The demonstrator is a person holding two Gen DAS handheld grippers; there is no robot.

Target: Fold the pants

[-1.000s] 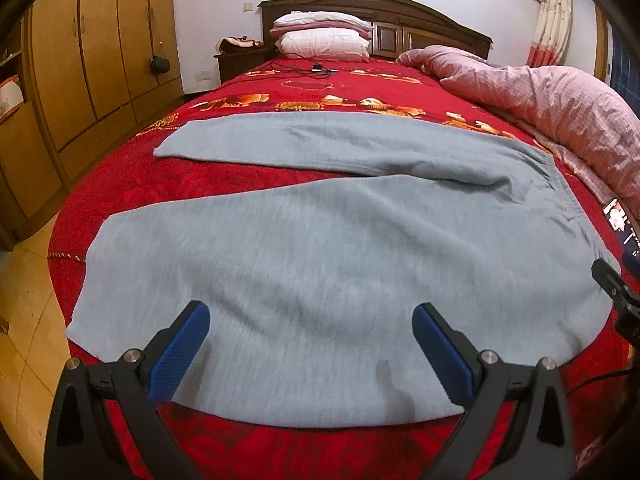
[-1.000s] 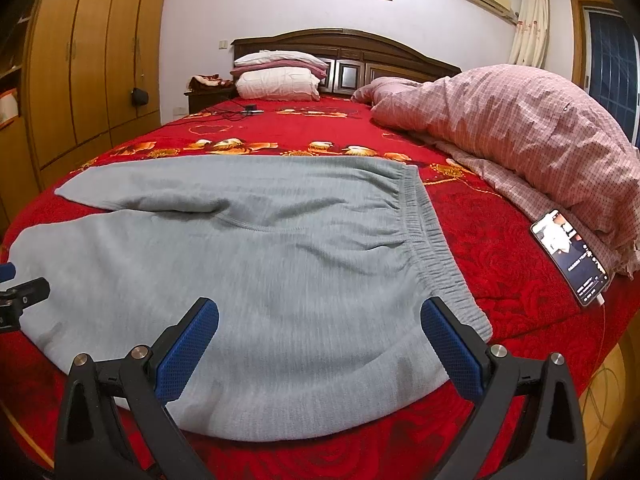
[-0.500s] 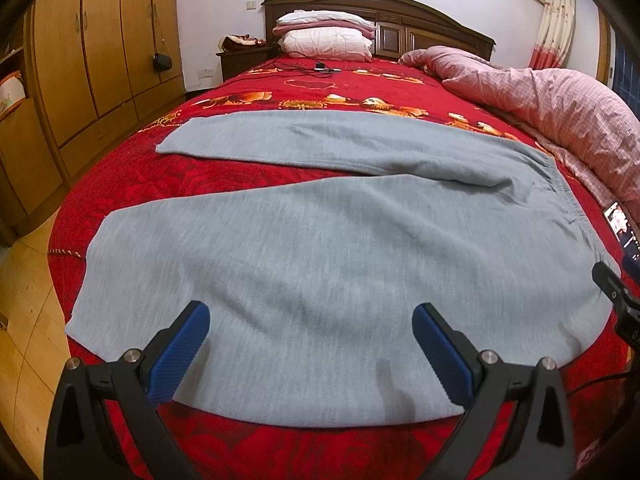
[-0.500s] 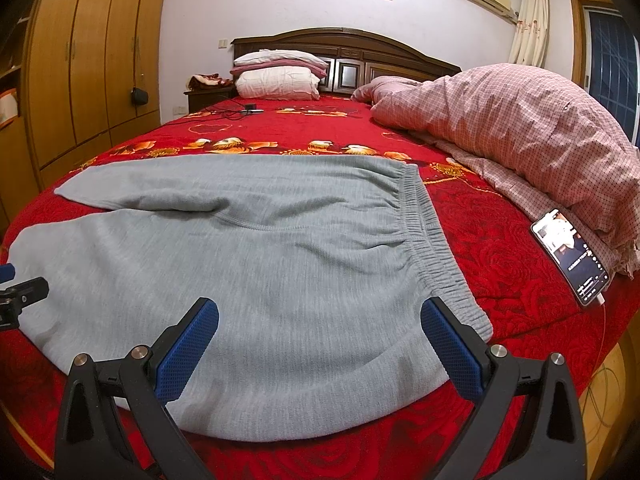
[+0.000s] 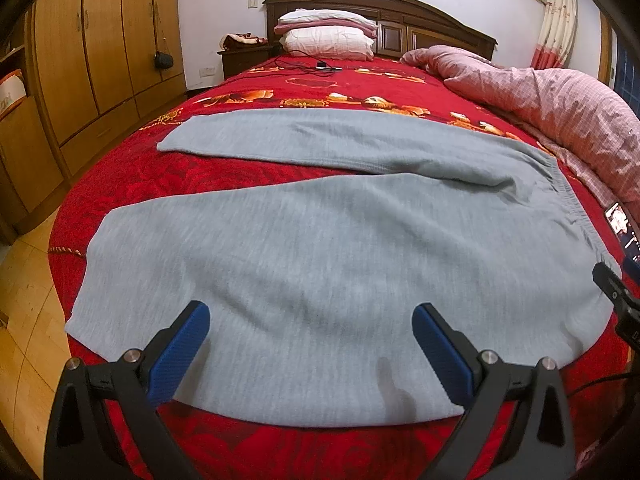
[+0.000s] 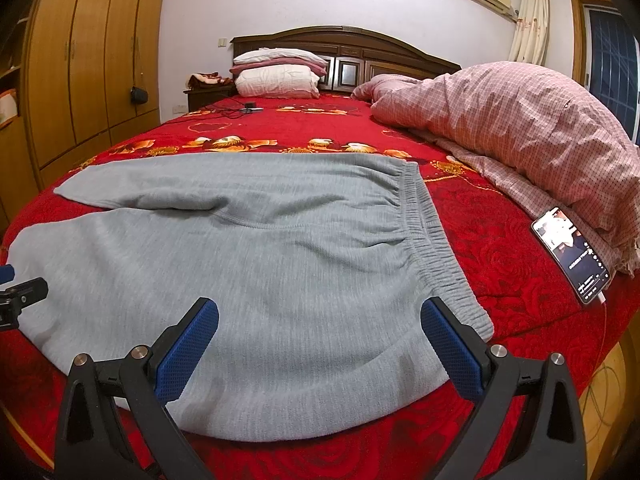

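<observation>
Grey sweatpants [image 5: 320, 248] lie spread flat on the red bedspread [image 5: 280, 88], legs pointing left, elastic waistband [image 6: 432, 248] on the right. My left gripper [image 5: 312, 344] hovers open above the near leg, close to the bed's front edge, nothing between its blue pads. My right gripper [image 6: 320, 344] stands open over the hip area just left of the waistband's near corner, also empty. The pants [image 6: 240, 264] in the right wrist view show the crotch seam and both legs. Each gripper's tip shows at the edge of the other's view.
A lit phone [image 6: 572, 256] with a cable lies on the bedspread right of the waistband. A pink checked quilt [image 6: 520, 128] is heaped along the right side. Pillows [image 5: 328, 36] sit at the headboard. Wooden wardrobes [image 5: 80, 52] line the left wall, with floor below.
Both wrist views have shifted very slightly; the pants lie as before and both grippers remain open and empty.
</observation>
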